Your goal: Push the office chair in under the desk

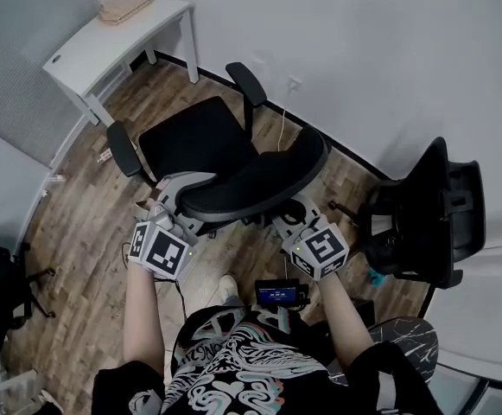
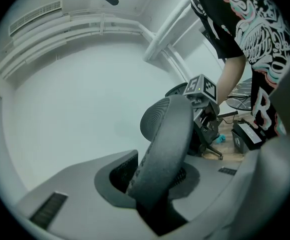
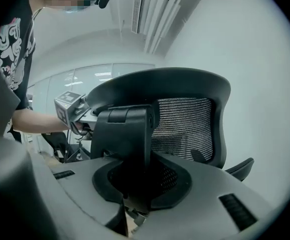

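The left gripper (image 1: 180, 195) pinches the backrest (image 1: 259, 180) rim, and the right gripper (image 1: 292, 214) clamps the black support bracket (image 3: 122, 134) behind it. The office chair (image 1: 200, 141) faces the white desk (image 1: 112, 37), near it but not under. This looks like early pushing: next, the 2 grippers should drive it straight into the desk's opening.
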Tool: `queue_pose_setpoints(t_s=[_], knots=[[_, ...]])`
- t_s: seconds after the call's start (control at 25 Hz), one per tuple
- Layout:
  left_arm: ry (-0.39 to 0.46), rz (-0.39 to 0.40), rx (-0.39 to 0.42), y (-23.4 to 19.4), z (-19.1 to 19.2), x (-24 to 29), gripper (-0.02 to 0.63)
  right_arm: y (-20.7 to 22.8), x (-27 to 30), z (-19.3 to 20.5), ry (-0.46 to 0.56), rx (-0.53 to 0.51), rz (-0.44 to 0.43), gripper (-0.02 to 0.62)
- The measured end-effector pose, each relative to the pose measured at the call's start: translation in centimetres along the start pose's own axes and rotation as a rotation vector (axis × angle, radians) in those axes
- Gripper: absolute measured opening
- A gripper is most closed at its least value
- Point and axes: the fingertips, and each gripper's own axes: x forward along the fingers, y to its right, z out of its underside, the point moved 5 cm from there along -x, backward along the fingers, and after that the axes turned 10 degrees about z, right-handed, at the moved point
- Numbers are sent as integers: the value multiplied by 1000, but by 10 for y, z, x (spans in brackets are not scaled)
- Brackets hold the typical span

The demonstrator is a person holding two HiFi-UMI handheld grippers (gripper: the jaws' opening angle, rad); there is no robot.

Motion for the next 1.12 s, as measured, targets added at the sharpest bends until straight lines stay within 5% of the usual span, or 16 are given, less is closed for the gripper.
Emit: queue_pose_setpoints(t_s=[1.12], knots=[[83,78,0,-25,28,-35,137,-45,21,-8,26,-19,124,55]])
